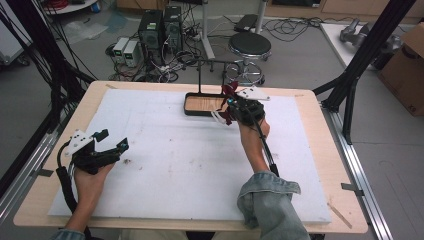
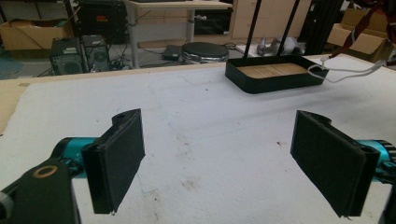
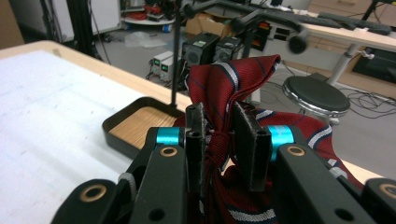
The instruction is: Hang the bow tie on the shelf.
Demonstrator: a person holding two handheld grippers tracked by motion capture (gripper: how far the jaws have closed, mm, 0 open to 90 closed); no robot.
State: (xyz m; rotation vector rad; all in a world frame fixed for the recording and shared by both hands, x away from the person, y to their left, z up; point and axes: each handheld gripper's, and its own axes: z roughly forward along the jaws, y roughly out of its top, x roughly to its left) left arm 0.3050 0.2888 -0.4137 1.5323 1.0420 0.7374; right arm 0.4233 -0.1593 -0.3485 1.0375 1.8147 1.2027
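- The right gripper (image 3: pixel 219 140) pinches a red striped bow tie (image 3: pixel 233 79) at its knot, held above the table's far side, just beside the black tray (image 1: pixel 200 105).
- The bow tie's white strap (image 2: pixel 345 70) hangs over the tray's edge.
- The left gripper (image 2: pixel 217 163) hovers over the white mat (image 1: pixel 175 160), its 2 jaws spread wide with nothing between them.

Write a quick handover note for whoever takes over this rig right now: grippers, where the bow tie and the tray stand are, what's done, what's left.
Right gripper: shut on the knot of the red striped bow tie, held up in the air beside the black tray; its white strap hangs over the tray's edge.
Left gripper: open, holds nothing, low over the white mat at the near left.
Tray: far middle of the mat, wooden floor, thin black rack rising from it, nothing on the rack.
Done: bow tie picked up.
Left: probably hang it on the rack or lay it in the tray, then release.
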